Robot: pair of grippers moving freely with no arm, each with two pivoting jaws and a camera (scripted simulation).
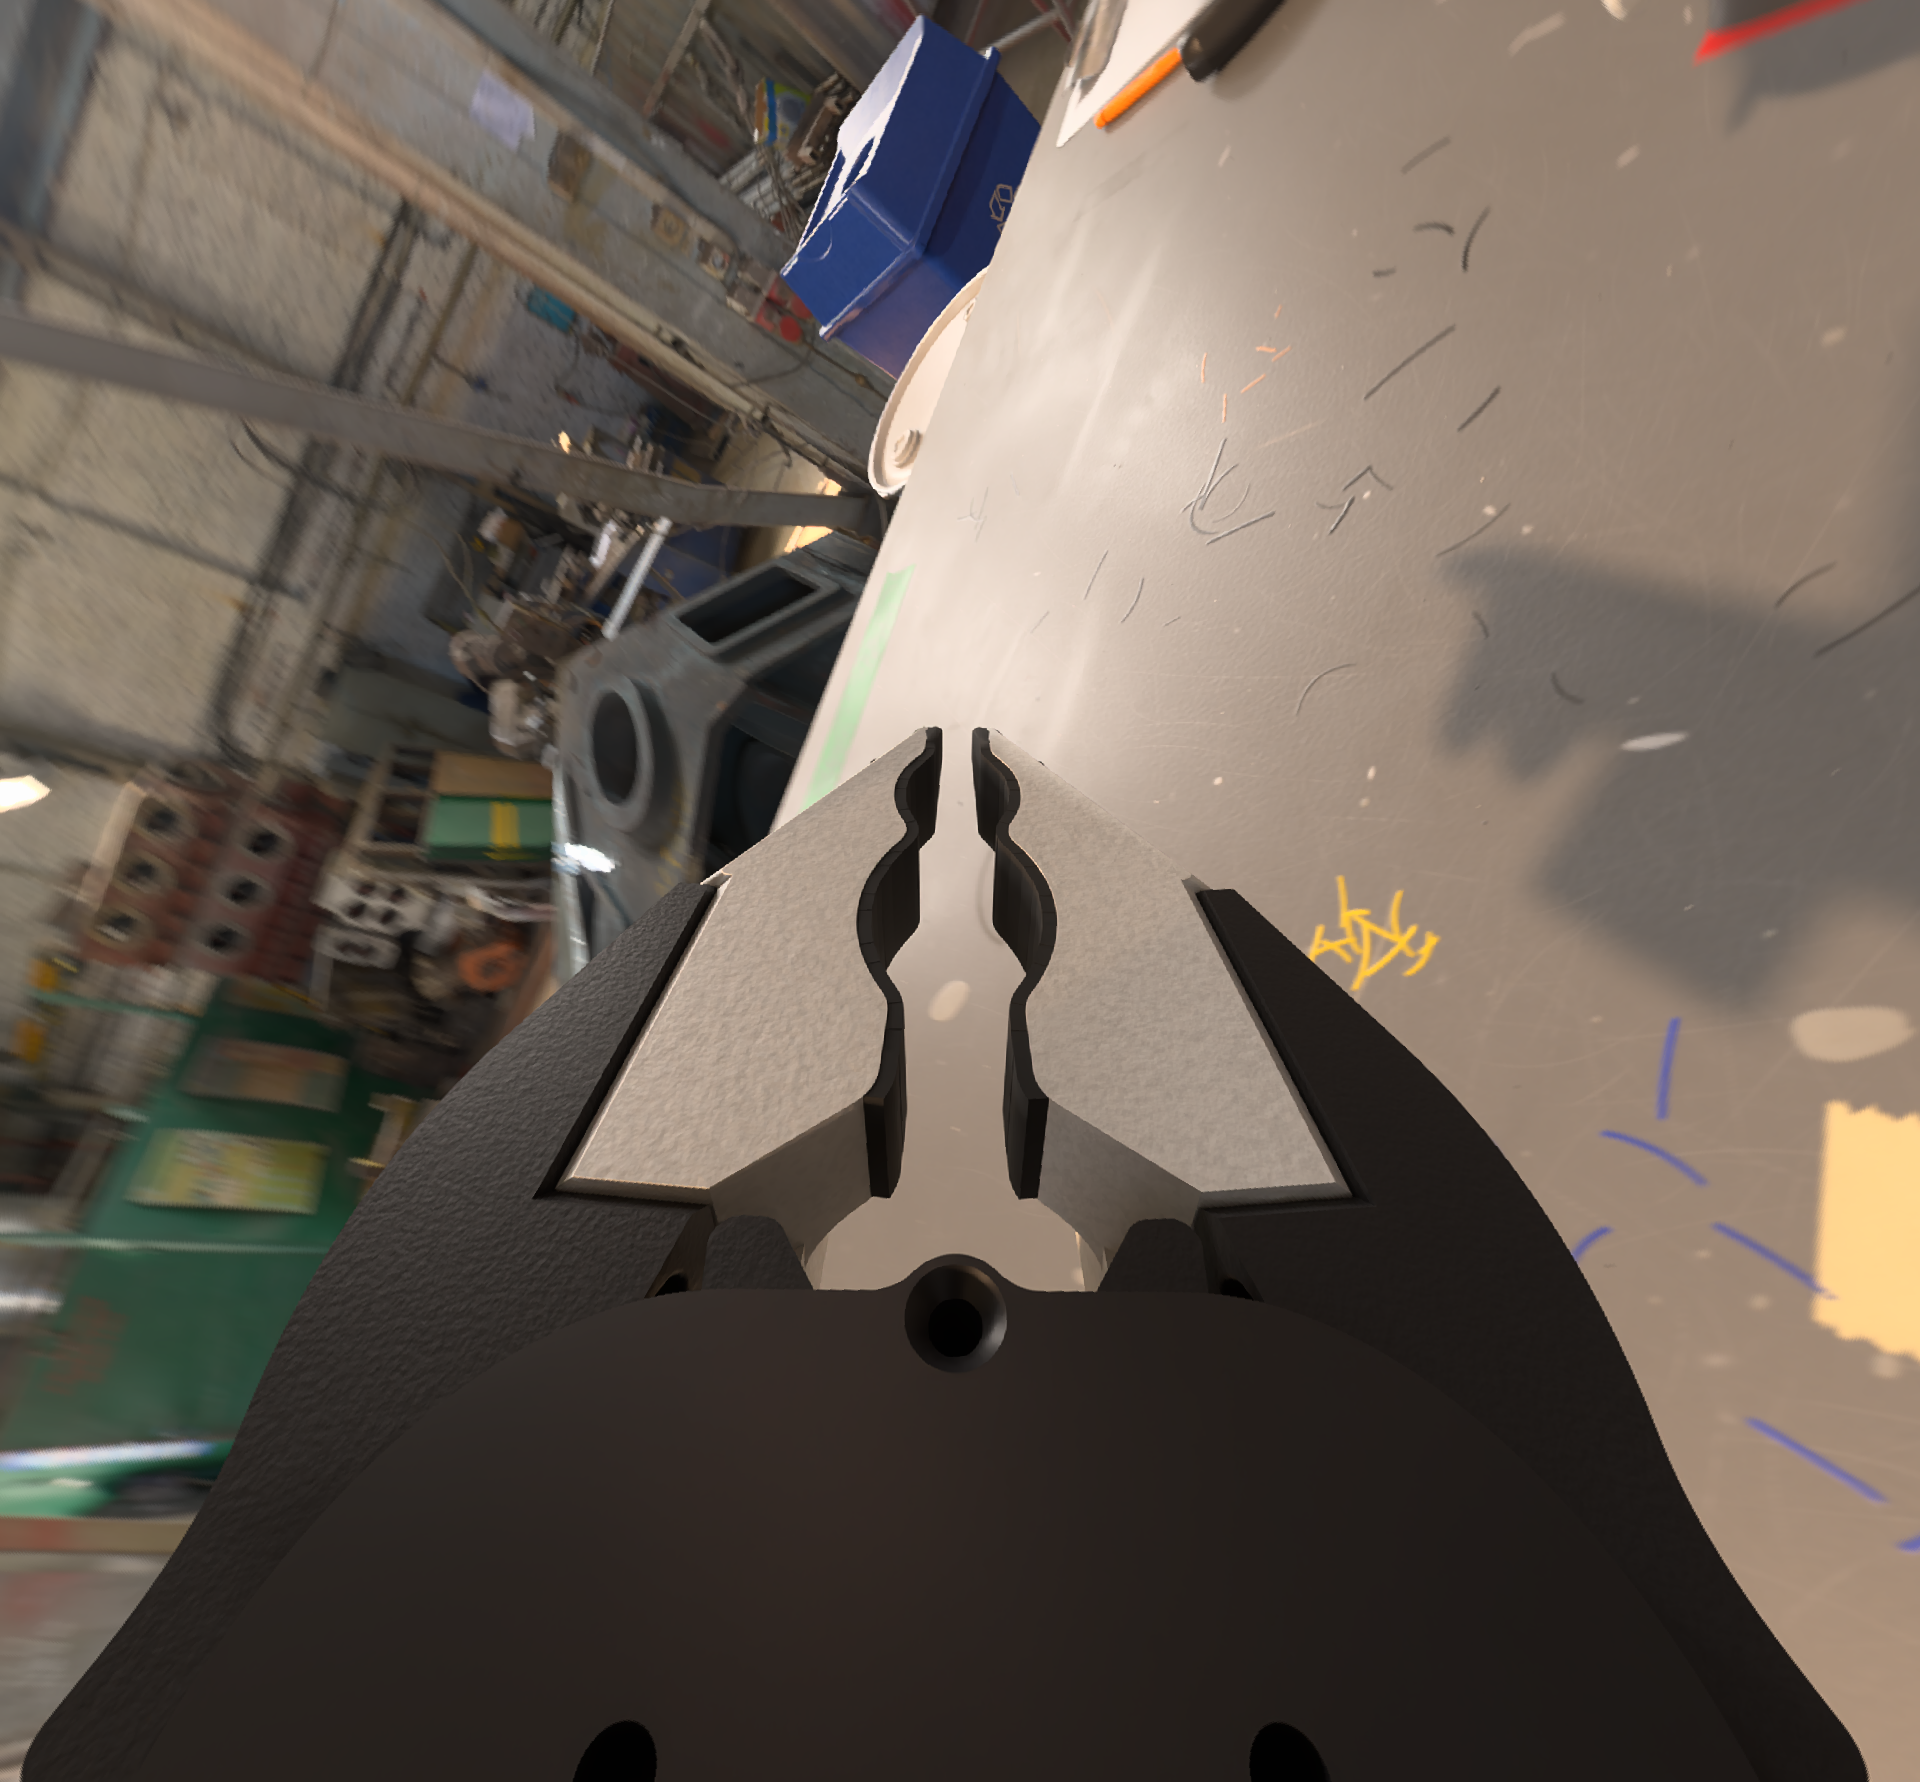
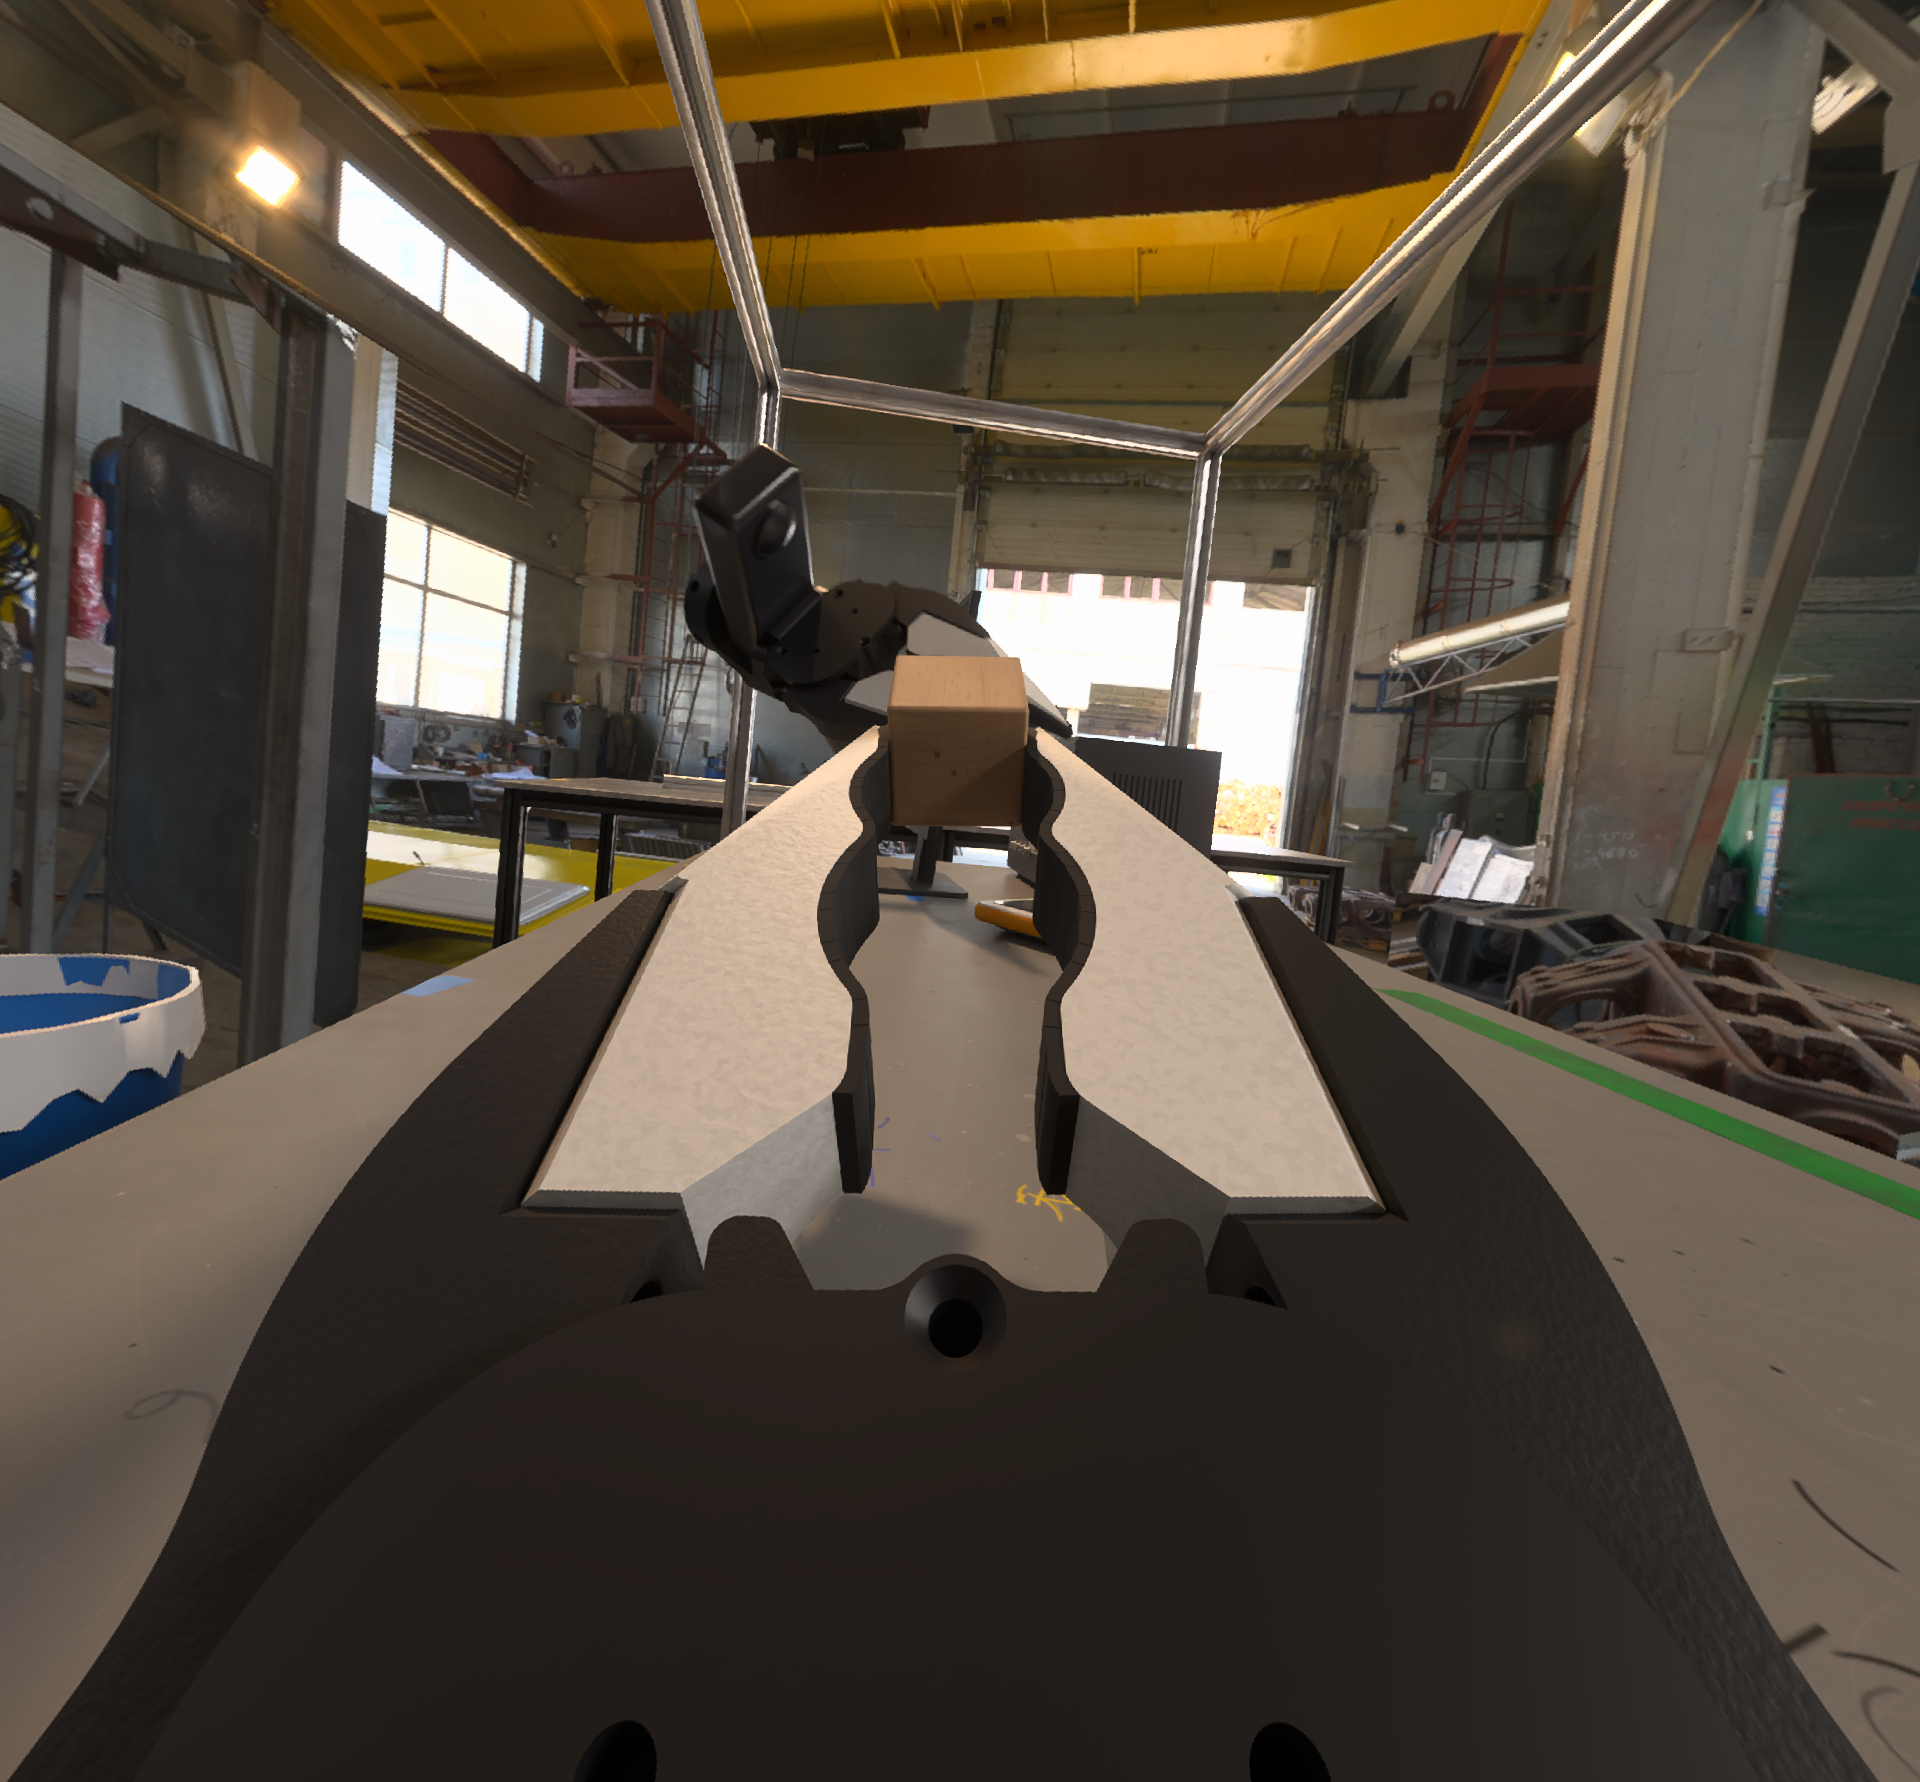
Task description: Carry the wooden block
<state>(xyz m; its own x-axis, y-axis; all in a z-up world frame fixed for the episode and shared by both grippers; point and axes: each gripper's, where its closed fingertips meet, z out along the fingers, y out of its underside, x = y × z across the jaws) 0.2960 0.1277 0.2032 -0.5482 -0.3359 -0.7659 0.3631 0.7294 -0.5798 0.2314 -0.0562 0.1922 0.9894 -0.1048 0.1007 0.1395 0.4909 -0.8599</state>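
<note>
At the bottom of the right wrist view, the right gripper [image 2: 957, 776] fills the frame, and its jaws are clenched on the wooden block [image 2: 956, 740] at the very tips, near the centre of the picture. The block sits square between both fingers and is lifted clear of the grey bench [image 2: 1558, 1317], which lies below. It looks almost like a cube, so I cannot name a long axis. Just behind the block, a little to the left and higher, the left gripper [image 2: 894, 652] shows, tilted; how close it is to the block I cannot tell.

In the left wrist view the left gripper [image 1: 956, 745] points along the bench with its jaws nearly closed on nothing, only a thin slit between the tips. No block is seen there. Farther off, at the bench edge in the upper middle, stand a white plate [image 1: 920, 402] and a blue box [image 1: 914, 184].

I judge the right gripper alone has the load, and the carry depends on this tip grip.
</note>
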